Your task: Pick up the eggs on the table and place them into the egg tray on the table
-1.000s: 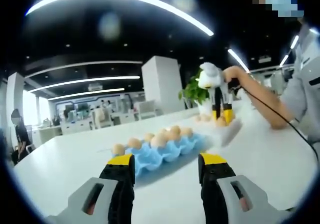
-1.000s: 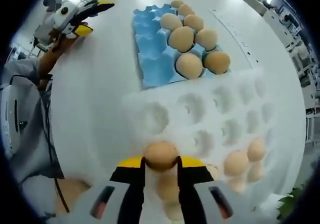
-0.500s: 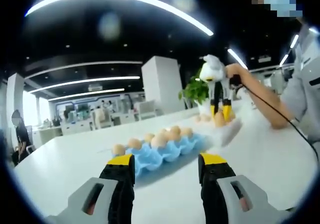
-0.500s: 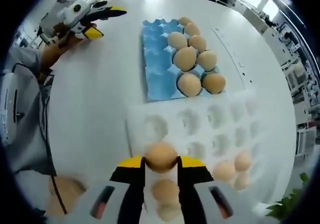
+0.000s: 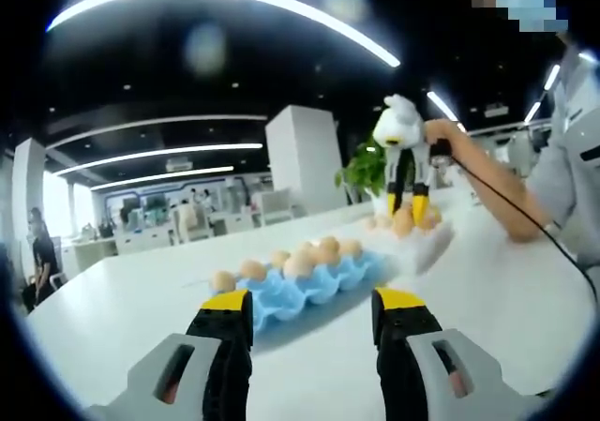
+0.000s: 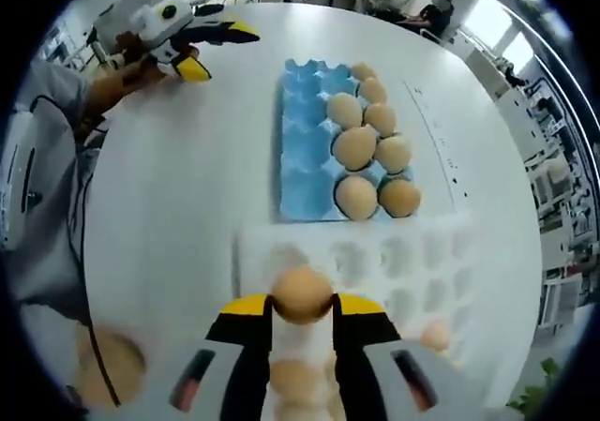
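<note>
Left gripper (image 5: 312, 320) sits low on the table (image 5: 112, 308), jaws wide apart, holding nothing; blue tray (image 5: 314, 285) just ahead of it, eggs along its far rows; right gripper (image 6: 302, 320) is clamped on an egg (image 6: 301, 294) above the white tray (image 6: 422, 252); blue tray's free cups lie ahead, slightly left; right gripper delivers.

A brown egg (image 6: 301, 294) sits pinched between the yellow tips of the right hand-held gripper (image 6: 300, 310). At 12 o'clock from it lies the blue egg tray (image 6: 319, 149) on the white bench (image 6: 178, 205), flat, with seven brown eggs (image 6: 375, 154) along its 3 o'clock side.
</note>
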{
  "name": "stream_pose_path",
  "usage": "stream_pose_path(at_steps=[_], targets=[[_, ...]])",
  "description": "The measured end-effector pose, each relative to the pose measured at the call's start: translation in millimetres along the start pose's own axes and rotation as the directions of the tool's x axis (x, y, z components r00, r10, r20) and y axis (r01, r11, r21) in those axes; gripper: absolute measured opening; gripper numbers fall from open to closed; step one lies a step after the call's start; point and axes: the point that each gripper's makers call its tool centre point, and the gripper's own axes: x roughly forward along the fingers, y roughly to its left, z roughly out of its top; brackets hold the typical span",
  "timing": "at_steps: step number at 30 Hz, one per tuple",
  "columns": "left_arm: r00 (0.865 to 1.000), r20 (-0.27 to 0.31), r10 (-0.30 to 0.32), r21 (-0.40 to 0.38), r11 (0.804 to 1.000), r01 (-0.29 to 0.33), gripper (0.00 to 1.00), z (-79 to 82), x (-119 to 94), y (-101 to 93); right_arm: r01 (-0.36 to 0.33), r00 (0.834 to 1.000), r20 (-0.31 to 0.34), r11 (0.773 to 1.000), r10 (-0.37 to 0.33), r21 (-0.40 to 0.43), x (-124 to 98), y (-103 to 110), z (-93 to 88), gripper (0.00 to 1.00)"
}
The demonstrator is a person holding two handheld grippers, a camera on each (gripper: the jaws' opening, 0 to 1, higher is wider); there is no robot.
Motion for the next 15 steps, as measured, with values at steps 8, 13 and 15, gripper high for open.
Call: stream_pose_path(at_steps=[8,13,15], targets=[[1.0,-0.002,-0.001,-0.003,1.0,0.001,0.51,-0.5,0,0.0,0.019,0.999,0.052,0.996,-0.015,-0.081,-1,2,17.5,0.26],[1.0,0.0,-0.002,-0.002,1.0,0.002,0.51,-0.2,0,0.0,0.021,0.995,0.095,0.992,-0.009,-0.121,0,4,28.3,0.26],[1.0,-0.001,-0.002,-0.002,1.0,0.002,0.51,-0.2,-1,-0.2,0.028,0.993,0.119,0.988,-0.009,-0.152,0,5,35.8,0.26]])
